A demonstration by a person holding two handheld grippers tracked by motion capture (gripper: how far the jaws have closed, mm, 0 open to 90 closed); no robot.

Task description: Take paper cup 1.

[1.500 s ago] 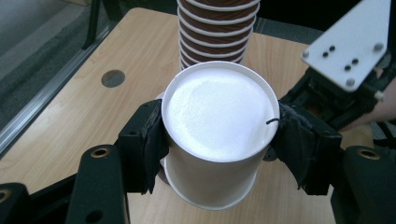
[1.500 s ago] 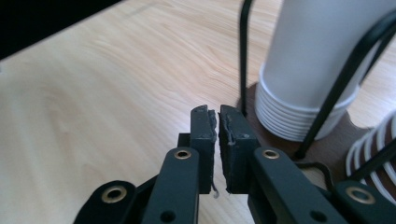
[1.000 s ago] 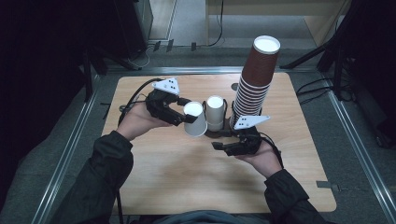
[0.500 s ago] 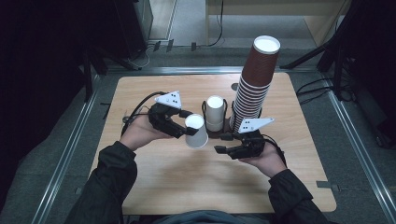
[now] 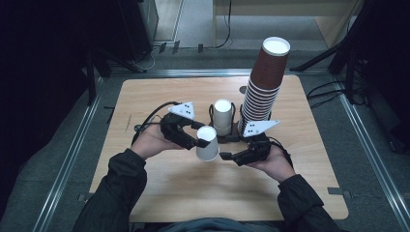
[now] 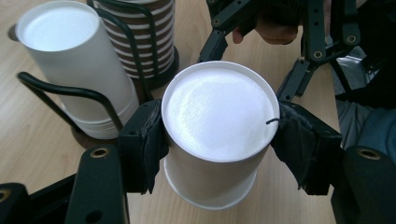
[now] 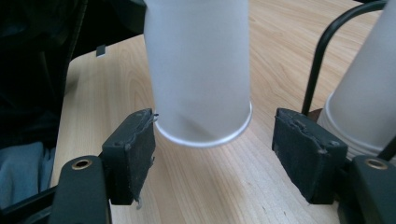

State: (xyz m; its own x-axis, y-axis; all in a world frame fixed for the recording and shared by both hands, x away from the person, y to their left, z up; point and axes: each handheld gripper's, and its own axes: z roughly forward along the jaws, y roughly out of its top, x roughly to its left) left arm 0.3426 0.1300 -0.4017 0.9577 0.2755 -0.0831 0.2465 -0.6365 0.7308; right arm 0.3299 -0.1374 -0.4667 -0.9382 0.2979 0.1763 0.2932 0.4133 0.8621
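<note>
- fingers [image 6: 144, 140] of the left gripper [image 6: 219, 140] were clamped on an upside-down white paper cup [image 6: 217, 126], one pad on each side just under its closed bottom, which faced up.
- fingers [image 7: 133, 149] of the right gripper [image 7: 215, 149] stood apart and had just been opening; the cup's rim [image 7: 205, 135] hung between them above the table [image 7: 224, 186], with a clear gap to the right pad and the left pad very near the rim; contact there could not be told.
- compared with a second earlier in the high view, the left gripper [image 5: 196, 140] had brought the white paper cup [image 5: 207, 143] down and toward the person, away from the wire holder; the cup, then tilted, now hung nearly upright above the middle of the table [image 5: 145, 96].
- the right gripper [image 5: 227, 155] had kept its place, now just right of and below the cup.
- counted: two hand-held grippers, one single white cup in the grip, one short stack of upside-down white cups [image 5: 223, 116] in a black wire holder [image 5: 211, 110], and one tall stack of brown striped cups [image 5: 263, 87] beside it; cups within the stacks could not be counted.
</note>
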